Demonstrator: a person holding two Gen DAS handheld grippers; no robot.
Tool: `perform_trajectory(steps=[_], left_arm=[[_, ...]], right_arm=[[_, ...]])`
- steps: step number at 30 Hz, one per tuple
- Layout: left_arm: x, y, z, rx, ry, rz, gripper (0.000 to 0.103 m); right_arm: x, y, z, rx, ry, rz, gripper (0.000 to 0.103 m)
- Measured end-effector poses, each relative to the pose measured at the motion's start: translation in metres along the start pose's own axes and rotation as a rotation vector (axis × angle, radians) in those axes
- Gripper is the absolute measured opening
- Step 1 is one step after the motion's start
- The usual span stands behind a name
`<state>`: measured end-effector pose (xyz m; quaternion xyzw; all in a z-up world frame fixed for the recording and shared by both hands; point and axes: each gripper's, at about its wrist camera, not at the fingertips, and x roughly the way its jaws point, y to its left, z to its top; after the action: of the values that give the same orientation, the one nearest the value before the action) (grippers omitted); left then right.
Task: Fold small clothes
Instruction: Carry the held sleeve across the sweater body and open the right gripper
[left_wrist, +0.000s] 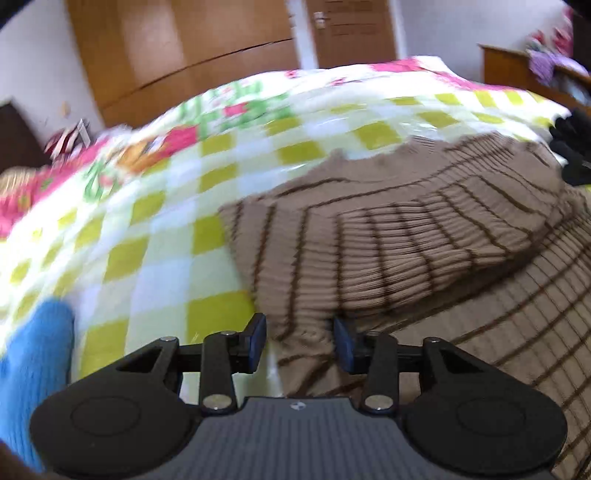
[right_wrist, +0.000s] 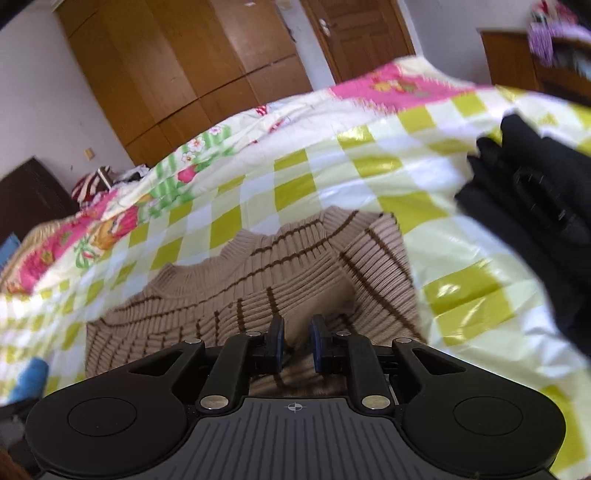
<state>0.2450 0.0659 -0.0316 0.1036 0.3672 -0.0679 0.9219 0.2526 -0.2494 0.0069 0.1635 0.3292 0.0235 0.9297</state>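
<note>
Left wrist view takes in the bed first: a checked quilt (left_wrist: 155, 236) of yellow-green and white squares, with pink flowered patches toward its far side. On the quilt lies the task's garment, a tan ribbed sweater (left_wrist: 388, 251) with thin dark stripes, one sleeve already folded across the body. Everything else sits around that sweater: a blue cloth (left_wrist: 33, 369) lies off to its left on the quilt, and a black garment (right_wrist: 532, 206) lies near its right side.

The sweater looks soft, limp and fairly thick, so it should drape and sag rather than hold a crease; the ribbed hem or a sleeve edge seems the best place to pinch, through both layers.

The left gripper (left_wrist: 301, 343) stands spread, a sweater edge lying between its fingers without either pad pressing on it. The right gripper (right_wrist: 297, 343) is narrow but parted, with knit beneath the gap; I see no pinch.

Only the right wrist view shows the neckline and the black garment clearly; only the left shows the folded sleeve up close.
</note>
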Motion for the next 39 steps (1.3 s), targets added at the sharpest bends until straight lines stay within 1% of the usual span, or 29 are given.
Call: perform_trajectory(steps=[1, 2, 4, 5, 6, 8, 9, 12, 13, 16, 19, 20, 21, 22, 25, 28, 31, 33, 35, 37, 39], left_arm=[[-0.003, 0.006, -0.003, -0.029, -0.005, -0.003, 0.059], [-0.006, 0.010, -0.006, -0.047, -0.010, 0.000, 0.060], [-0.012, 0.015, -0.012, -0.090, -0.024, -0.009, 0.060], [-0.014, 0.016, -0.014, -0.115, -0.030, -0.014, 0.060], [-0.015, 0.017, -0.017, -0.141, -0.036, -0.018, 0.060], [-0.017, 0.017, -0.020, -0.168, -0.048, -0.021, 0.060], [-0.018, 0.016, -0.022, -0.177, -0.053, -0.022, 0.060], [-0.019, 0.018, -0.027, -0.205, -0.068, -0.031, 0.060], [-0.020, 0.018, -0.028, -0.199, -0.072, -0.029, 0.060], [-0.021, 0.015, -0.034, -0.170, -0.082, -0.019, 0.061], [-0.020, 0.016, -0.039, -0.185, -0.078, -0.061, 0.061], [-0.020, 0.015, -0.040, -0.182, -0.080, -0.066, 0.061], [-0.020, 0.014, -0.040, -0.175, -0.084, -0.065, 0.061], [-0.020, 0.014, -0.040, -0.166, -0.082, -0.063, 0.061], [-0.020, 0.014, -0.041, -0.159, -0.085, -0.016, 0.059], [-0.023, 0.019, -0.041, -0.179, -0.101, 0.049, 0.056], [-0.018, 0.022, -0.042, -0.191, -0.089, 0.052, 0.056], [-0.017, 0.016, -0.044, -0.153, -0.095, 0.069, 0.056], [-0.018, 0.010, -0.046, -0.110, -0.101, 0.086, 0.056], [-0.019, 0.010, -0.047, -0.097, -0.103, 0.095, 0.056], [-0.023, 0.014, -0.046, -0.120, -0.099, 0.099, 0.057]], right_arm=[[-0.007, 0.004, -0.001, -0.021, -0.018, -0.023, 0.017], [-0.013, 0.010, -0.001, -0.044, -0.035, -0.026, 0.017], [-0.019, 0.030, 0.004, -0.109, -0.061, 0.030, 0.018], [-0.016, 0.045, 0.008, -0.154, -0.048, 0.077, 0.022], [-0.007, 0.064, 0.012, -0.216, -0.008, 0.140, 0.028], [0.020, 0.099, 0.017, -0.306, 0.043, 0.267, 0.031], [0.039, 0.118, 0.019, -0.359, 0.089, 0.335, 0.030], [0.093, 0.167, 0.021, -0.468, 0.207, 0.450, 0.031], [0.108, 0.181, 0.021, -0.508, 0.233, 0.472, 0.031], [0.141, 0.213, 0.015, -0.648, 0.279, 0.473, 0.031], [0.154, 0.226, 0.004, -0.706, 0.335, 0.480, 0.031], [0.155, 0.229, 0.003, -0.709, 0.346, 0.477, 0.022], [0.154, 0.231, 0.001, -0.710, 0.355, 0.483, 0.007], [0.153, 0.234, -0.001, -0.709, 0.363, 0.493, 0.005], [0.156, 0.247, -0.002, -0.723, 0.361, 0.472, 0.005], [0.163, 0.256, 0.003, -0.661, 0.356, 0.472, 0.005], [0.173, 0.262, 0.003, -0.626, 0.346, 0.471, 0.005], [0.183, 0.267, -0.007, -0.649, 0.358, 0.437, 0.007], [0.187, 0.266, -0.009, -0.638, 0.364, 0.432, 0.008], [0.182, 0.261, -0.003, -0.603, 0.341, 0.430, 0.012], [0.167, 0.257, 0.005, -0.609, 0.291, 0.415, 0.012]])
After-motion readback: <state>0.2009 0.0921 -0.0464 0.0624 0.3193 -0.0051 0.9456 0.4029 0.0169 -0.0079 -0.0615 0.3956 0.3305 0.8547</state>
